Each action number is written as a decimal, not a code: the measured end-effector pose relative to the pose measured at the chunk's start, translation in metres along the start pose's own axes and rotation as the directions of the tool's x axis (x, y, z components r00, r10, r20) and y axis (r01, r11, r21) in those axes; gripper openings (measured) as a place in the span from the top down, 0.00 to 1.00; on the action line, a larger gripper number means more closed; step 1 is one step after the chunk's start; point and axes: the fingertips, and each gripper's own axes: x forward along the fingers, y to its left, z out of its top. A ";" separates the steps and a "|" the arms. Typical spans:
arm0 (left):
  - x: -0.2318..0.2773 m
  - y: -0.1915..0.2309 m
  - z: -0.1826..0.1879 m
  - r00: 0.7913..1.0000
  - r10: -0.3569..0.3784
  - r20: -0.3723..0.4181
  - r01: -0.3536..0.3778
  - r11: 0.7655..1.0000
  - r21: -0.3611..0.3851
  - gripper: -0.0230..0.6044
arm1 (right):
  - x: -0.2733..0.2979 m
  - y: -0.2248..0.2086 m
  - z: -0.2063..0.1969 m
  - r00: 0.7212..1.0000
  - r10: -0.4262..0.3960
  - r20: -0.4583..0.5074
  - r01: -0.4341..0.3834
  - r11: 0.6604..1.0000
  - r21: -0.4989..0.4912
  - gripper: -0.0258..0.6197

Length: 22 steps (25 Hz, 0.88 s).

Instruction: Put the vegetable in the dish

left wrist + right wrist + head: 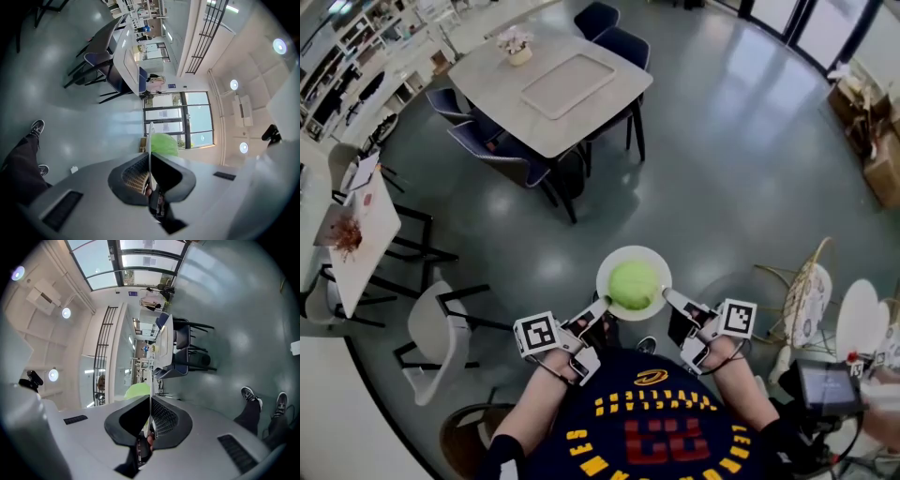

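Note:
A round green vegetable (634, 285) lies in a white dish (614, 262) held up in the air in front of the person. My left gripper (599, 309) is shut on the dish's left rim, and my right gripper (668, 298) is shut on its right rim. In the left gripper view the dish (150, 140) shows edge-on between the jaws of the left gripper (150, 180), with the vegetable (163, 143) bulging behind it. In the right gripper view the thin dish (150, 401) runs between the jaws of the right gripper (149, 425), with the vegetable (137, 390) to its left.
A grey floor lies far below. A white table (551, 82) with dark blue chairs (499, 150) stands ahead. Another table (358, 230) and a white chair (431, 333) are at the left. Wire chairs (809, 291) and cardboard boxes (869, 122) are at the right.

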 end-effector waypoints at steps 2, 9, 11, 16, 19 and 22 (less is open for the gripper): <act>0.011 -0.001 0.030 1.000 -0.007 -0.018 0.007 1.000 0.004 0.94 | 0.023 0.002 0.017 1.000 -0.011 0.018 0.011 1.000 -0.006 0.94; 0.033 -0.016 0.106 0.994 -0.067 -0.081 0.069 0.997 0.020 0.94 | 0.083 0.024 0.057 0.997 -0.017 0.073 0.020 0.999 -0.043 0.94; 0.034 -0.019 0.127 0.992 -0.088 -0.094 0.091 0.996 0.024 0.94 | 0.101 0.029 0.063 0.996 -0.020 0.082 0.024 0.998 -0.049 0.94; 0.029 -0.014 0.167 0.991 -0.115 -0.075 0.115 0.993 0.001 0.94 | 0.141 0.037 0.072 0.997 -0.040 0.071 0.046 0.996 -0.075 0.94; 0.026 -0.010 0.180 0.991 -0.123 -0.056 0.124 0.992 0.001 0.94 | 0.154 0.036 0.075 0.996 -0.069 0.057 0.073 0.994 -0.083 0.94; 0.024 -0.002 0.192 0.993 -0.107 -0.045 0.107 0.994 -0.002 0.94 | 0.168 0.036 0.078 0.996 -0.077 0.044 0.081 0.993 -0.084 0.94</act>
